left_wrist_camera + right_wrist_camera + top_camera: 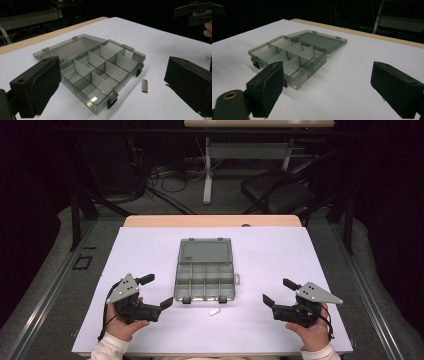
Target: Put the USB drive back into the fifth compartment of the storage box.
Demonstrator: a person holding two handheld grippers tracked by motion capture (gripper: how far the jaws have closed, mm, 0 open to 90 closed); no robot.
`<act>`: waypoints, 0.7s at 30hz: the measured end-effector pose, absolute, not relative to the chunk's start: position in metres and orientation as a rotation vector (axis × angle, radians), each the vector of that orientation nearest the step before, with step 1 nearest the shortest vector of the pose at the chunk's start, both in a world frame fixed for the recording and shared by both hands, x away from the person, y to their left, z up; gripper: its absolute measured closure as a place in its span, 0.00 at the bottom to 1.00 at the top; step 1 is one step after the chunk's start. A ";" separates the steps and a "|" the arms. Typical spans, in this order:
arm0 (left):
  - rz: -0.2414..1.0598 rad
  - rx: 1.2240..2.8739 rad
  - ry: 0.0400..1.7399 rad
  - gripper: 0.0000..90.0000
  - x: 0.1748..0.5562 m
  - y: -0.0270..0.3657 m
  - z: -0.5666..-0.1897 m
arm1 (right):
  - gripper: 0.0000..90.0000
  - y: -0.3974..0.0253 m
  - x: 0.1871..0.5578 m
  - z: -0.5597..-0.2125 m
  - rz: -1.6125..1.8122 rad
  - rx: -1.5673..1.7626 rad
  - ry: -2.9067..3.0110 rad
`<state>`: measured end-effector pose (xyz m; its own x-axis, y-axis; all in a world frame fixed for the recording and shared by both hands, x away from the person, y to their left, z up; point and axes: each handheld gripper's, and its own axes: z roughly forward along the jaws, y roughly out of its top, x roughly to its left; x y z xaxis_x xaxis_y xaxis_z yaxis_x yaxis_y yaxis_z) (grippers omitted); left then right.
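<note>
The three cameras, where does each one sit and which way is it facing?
High view: above the person's side, looking forward and down at the compartment box; shows both hands, left gripper, right gripper.
Left gripper view: on the left gripper, looking across the table; its own black fingers frame the box.
Right gripper view: on the right gripper, facing the box.
All share the open box; the high and left gripper views share the small strip.

Bright overhead light falls on the white table [280, 255], leaving the room behind dark. The plastic box [95, 72] throws soft shadows and catches small glints. Nearby black jaws look slightly blurred.
</note>
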<state>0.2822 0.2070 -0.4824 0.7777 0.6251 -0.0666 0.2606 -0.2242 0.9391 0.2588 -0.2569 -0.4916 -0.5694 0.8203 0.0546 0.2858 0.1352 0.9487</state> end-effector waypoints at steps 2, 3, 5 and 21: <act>0.381 1.804 0.683 0.01 0.283 0.206 -0.482 | 0.13 -0.258 0.258 -0.493 1.438 1.064 1.933; 0.376 1.807 0.684 0.01 0.283 0.206 -0.482 | 0.14 -0.259 0.258 -0.494 1.437 1.062 1.933; 0.374 1.810 0.679 0.01 0.283 0.204 -0.482 | 0.15 -0.260 0.257 -0.497 1.428 1.077 1.940; 0.383 1.856 0.672 0.01 0.279 0.191 -0.478 | 0.16 -0.252 0.253 -0.498 1.410 1.032 1.952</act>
<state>0.2792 0.1915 -0.4777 0.7891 0.6121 -0.0516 0.2676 -0.2669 0.9258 0.2528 -0.2520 -0.4977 -0.5770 0.8164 0.0240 0.2793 0.1696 0.9451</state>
